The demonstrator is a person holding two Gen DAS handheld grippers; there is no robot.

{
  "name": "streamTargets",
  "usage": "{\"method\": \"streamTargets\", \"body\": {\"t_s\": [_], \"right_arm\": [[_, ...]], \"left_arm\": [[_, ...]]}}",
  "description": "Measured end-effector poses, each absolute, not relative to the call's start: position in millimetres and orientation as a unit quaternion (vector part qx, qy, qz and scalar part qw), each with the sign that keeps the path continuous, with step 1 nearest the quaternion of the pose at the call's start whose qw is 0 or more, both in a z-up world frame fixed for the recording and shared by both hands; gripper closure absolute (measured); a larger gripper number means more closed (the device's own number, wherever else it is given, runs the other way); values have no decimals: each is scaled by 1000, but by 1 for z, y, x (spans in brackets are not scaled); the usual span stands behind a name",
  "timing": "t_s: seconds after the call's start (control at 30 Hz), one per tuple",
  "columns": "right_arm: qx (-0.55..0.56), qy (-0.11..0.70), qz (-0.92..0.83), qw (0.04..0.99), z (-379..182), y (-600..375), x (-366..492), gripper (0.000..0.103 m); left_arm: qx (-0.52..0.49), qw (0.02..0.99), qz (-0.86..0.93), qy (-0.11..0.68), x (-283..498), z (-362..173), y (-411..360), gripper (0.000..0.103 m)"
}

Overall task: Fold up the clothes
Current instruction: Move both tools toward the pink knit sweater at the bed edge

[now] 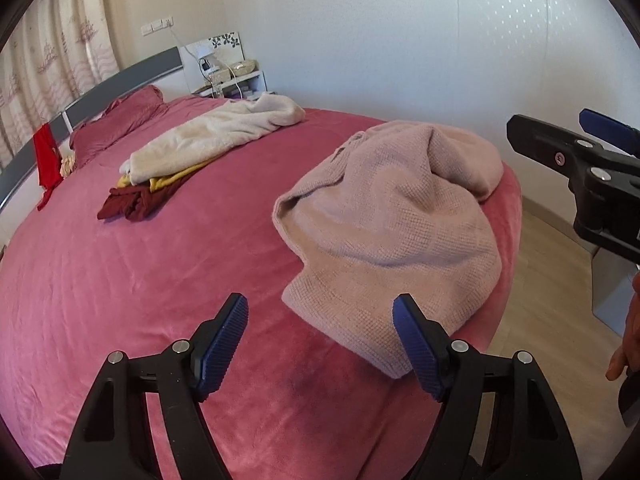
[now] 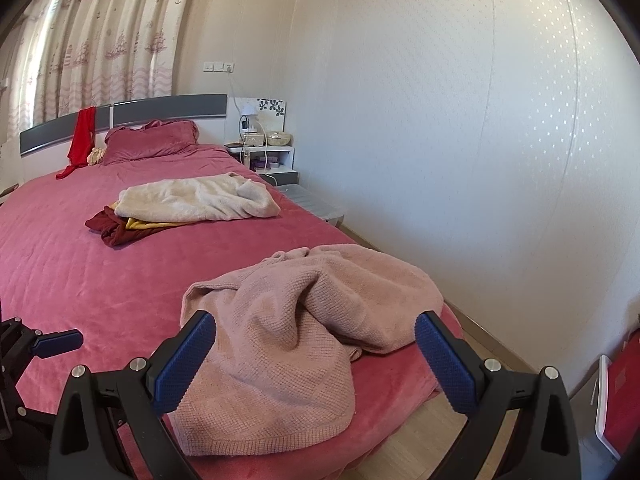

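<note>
Bed: pink velvet cover, grey headboard far, patterned curtain behind.
Wall: white, on the right; wooden floor below.
Pink sweater: crumpled at the bed's near right corner.
Clothes pile: mid-bed, cream on top.
Nightstand: far, beside the bed.
Left gripper: jaws apart, empty, right pad beside the sweater's hem.
Right gripper: jaws wide, holding nothing, above the sweater.

Sweater on bed corner; clothes pile behind it
</note>
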State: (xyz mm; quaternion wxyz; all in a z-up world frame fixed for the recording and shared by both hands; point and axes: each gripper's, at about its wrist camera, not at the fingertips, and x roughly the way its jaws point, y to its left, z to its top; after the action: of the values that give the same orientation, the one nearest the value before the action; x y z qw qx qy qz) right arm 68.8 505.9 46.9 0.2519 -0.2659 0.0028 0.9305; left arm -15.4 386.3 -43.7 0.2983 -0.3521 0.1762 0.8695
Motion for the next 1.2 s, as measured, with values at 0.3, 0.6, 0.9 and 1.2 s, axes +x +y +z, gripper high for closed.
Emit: {"method": "streamTargets", "body": {"t_s": [0.3,0.6,0.9,1.2], "right_arm": [[-262,9,930,256,49,509,70,1],[-260,9,931,256,49,509,69,1],[-294,20,920,260,33,538,60,1],[-377,60,902,200,-11,612,34,2]], "left_arm": [[-344,309,869,177,-11,-40,390,27],[-345,312,869,168,-11,-37,388,27],[-404,324,848,111,-32,-49,376,25],[-445,320,827,126,-70,-71,390,18]]}}
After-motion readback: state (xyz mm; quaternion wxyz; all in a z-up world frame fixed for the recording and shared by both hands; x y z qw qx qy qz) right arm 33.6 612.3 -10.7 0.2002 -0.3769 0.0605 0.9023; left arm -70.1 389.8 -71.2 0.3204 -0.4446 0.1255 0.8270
